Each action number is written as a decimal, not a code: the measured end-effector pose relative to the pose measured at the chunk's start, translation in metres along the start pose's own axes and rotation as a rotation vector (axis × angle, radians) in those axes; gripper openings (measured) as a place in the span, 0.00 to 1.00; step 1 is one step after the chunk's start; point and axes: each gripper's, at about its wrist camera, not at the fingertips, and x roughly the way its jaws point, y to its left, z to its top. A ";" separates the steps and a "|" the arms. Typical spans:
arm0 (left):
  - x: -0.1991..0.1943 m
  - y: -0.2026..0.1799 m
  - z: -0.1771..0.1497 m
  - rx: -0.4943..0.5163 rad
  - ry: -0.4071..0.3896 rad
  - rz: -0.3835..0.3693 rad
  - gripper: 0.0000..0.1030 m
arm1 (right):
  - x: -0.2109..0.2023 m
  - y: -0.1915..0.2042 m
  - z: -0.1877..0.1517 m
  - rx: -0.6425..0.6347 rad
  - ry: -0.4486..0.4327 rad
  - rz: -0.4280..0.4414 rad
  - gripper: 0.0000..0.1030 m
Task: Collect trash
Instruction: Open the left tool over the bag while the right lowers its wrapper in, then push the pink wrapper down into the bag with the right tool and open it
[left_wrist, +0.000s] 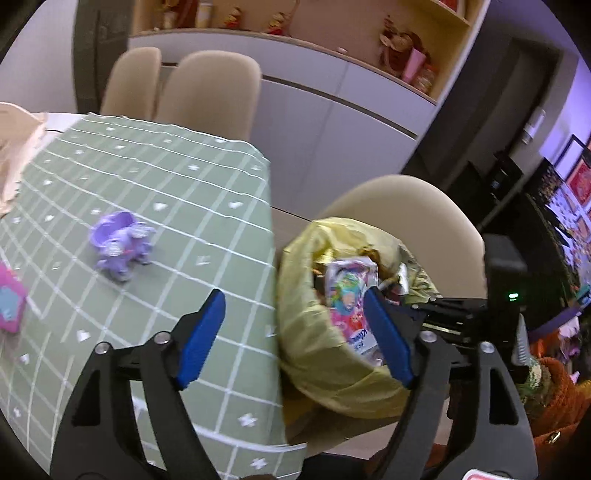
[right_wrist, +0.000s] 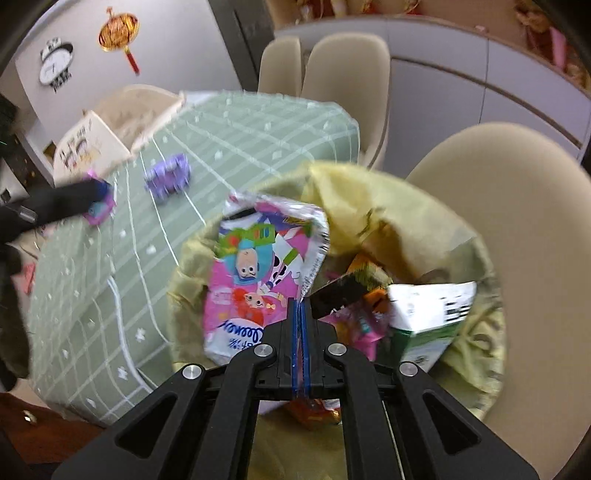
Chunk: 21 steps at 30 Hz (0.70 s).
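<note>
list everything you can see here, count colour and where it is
green checked tablecloth: one, green with white lines, over the table
purple plastic toy: one, purple, on the cloth
pink square item: one, pink and blue, at the cloth's left edge
yellow plastic trash bag: one, yellow, open, beside the table edge
colourful cartoon wrapper: one, pink, white and blue, in the bag's mouth
white and green carton: one, inside the bag
beige chairs: three, two behind the table, one behind the bag
left gripper: one, black with blue pads, open, nothing held
right gripper: one, black, shut, over the bag
</note>
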 end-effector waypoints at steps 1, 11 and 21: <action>-0.003 0.003 -0.001 -0.006 -0.006 0.012 0.74 | 0.003 0.000 0.001 -0.002 0.008 -0.021 0.04; -0.009 0.014 -0.004 -0.011 -0.005 0.029 0.78 | -0.032 -0.004 0.001 -0.036 -0.033 -0.030 0.07; -0.017 0.017 -0.004 -0.006 -0.034 0.068 0.78 | -0.064 0.005 0.009 -0.066 -0.198 0.036 0.45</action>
